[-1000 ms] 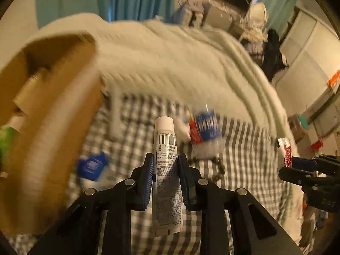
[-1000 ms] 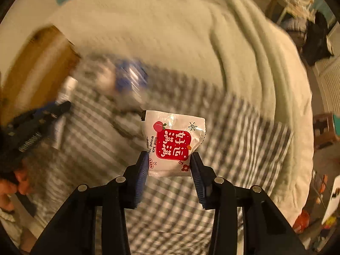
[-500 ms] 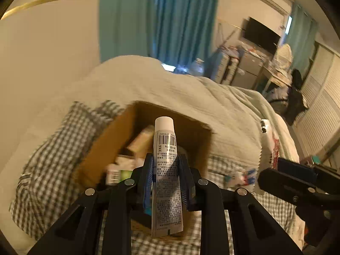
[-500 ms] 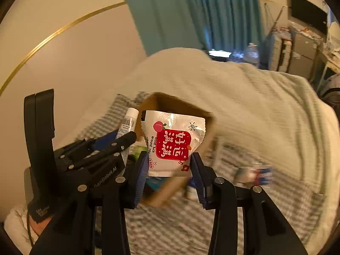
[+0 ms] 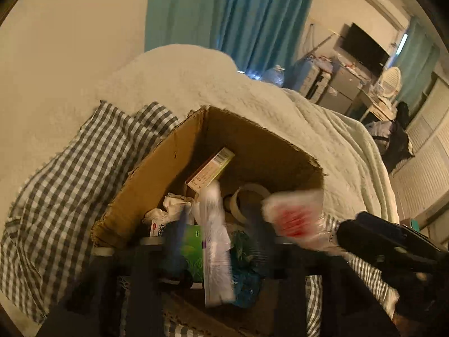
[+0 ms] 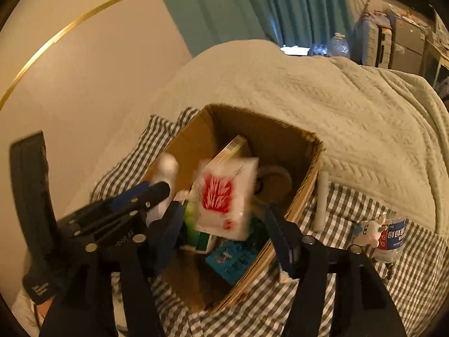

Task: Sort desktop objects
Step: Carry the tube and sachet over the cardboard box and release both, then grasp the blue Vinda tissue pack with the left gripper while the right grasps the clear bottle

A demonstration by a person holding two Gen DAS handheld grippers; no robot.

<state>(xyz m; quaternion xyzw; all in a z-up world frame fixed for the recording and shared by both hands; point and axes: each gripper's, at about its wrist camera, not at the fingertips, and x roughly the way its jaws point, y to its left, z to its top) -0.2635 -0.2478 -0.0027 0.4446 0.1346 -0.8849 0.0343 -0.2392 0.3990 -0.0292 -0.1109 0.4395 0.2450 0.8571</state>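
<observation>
An open cardboard box [image 5: 179, 165] [image 6: 311, 179] sits on the checked cloth and holds several items. My left gripper [image 5: 216, 241] is open above it, its fingers blurred and spread; the white tube [image 5: 216, 241] is loose between them, falling into the box. My right gripper [image 6: 224, 224] is open too; the white snack packet with red print [image 6: 224, 196] is free between its fingers, dropping over the box. The packet also shows blurred in the left wrist view [image 5: 297, 216]. The left gripper shows in the right wrist view [image 6: 140, 199].
A water bottle [image 6: 393, 236], a small white toy [image 6: 367, 230] and a white stick [image 6: 321, 199] lie on the checked cloth [image 6: 364, 275] right of the box. A pale blanket [image 6: 308, 90] lies behind. A wall stands at the left.
Both grippers moved from the cloth to above the box. Both have opened: the tube and the snack packet are released and blurred in fall.
</observation>
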